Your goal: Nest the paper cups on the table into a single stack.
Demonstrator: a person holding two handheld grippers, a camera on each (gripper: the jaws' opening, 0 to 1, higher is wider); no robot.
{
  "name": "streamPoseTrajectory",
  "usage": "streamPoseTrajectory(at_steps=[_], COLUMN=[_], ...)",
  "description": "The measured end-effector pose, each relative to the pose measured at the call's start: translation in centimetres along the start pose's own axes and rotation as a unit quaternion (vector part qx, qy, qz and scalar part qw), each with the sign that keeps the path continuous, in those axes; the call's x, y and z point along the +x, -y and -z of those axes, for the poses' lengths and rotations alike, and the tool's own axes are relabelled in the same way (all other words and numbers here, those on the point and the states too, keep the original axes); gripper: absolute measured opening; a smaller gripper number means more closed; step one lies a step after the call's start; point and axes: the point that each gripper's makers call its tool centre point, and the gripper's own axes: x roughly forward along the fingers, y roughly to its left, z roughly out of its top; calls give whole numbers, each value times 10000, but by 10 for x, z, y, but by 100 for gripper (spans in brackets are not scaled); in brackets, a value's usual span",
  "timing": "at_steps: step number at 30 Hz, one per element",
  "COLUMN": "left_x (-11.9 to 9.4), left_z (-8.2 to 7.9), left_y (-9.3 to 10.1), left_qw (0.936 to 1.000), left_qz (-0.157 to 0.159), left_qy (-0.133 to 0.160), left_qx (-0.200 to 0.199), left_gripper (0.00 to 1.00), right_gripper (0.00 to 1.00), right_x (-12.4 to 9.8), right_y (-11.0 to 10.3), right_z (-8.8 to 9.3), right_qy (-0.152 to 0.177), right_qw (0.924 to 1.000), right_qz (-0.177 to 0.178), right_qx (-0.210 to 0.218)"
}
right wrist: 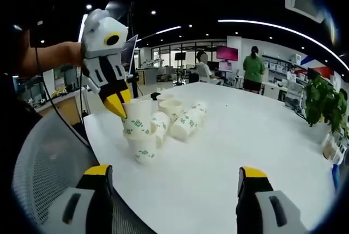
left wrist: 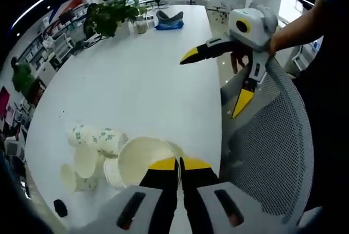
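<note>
My left claw (left wrist: 179,164) was pinched shut on the near rim of a paper cup (left wrist: 143,160), its yellow tips pressed together with almost no gap. In the right gripper view that same claw (right wrist: 119,105) came in from the left and held the cup (right wrist: 137,118) upright by its rim, seated in the mouth of a second upright cup (right wrist: 143,148) that stood on the white table (right wrist: 229,136), so I counted two cups in that stack.

My right claw (right wrist: 175,182) stood wide open and held nothing, its two jaws far apart over bare tabletop, well short of the cups. In the left gripper view it (left wrist: 216,79) hung above the table's edge, jaws splayed, beside the mesh back of a grey chair (left wrist: 272,152).

Behind the stack lay the loose cups (right wrist: 180,117). I could make out about four there: some on their sides with mouths toward me, one or two upright, all touching or just beside each other. The exact number I could not tell, as they overlapped.

Two potted plants showed at the table's far end (right wrist: 322,106). Two people (right wrist: 252,67) stood beyond the table in the room behind.
</note>
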Motion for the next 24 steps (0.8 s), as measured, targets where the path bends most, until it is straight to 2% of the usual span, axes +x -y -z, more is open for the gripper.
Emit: streamPoseTrajectory(at_steps=[13,24], left_x=[9,24], left_z=[2,14], left_y=[5,4], left_qw=[9994,9982], left_qz=[309,538], left_qy=[-87,-251], left_qx=[-86,-107], left_gripper=[0,0], right_gripper=[96,96], right_x=[0,0], right_y=[-2,0], right_z=[0,1], right_qy=[-33,-53], right_qw=[10000,10000], right_qz=[-8,27], right_qx=[-4,-12])
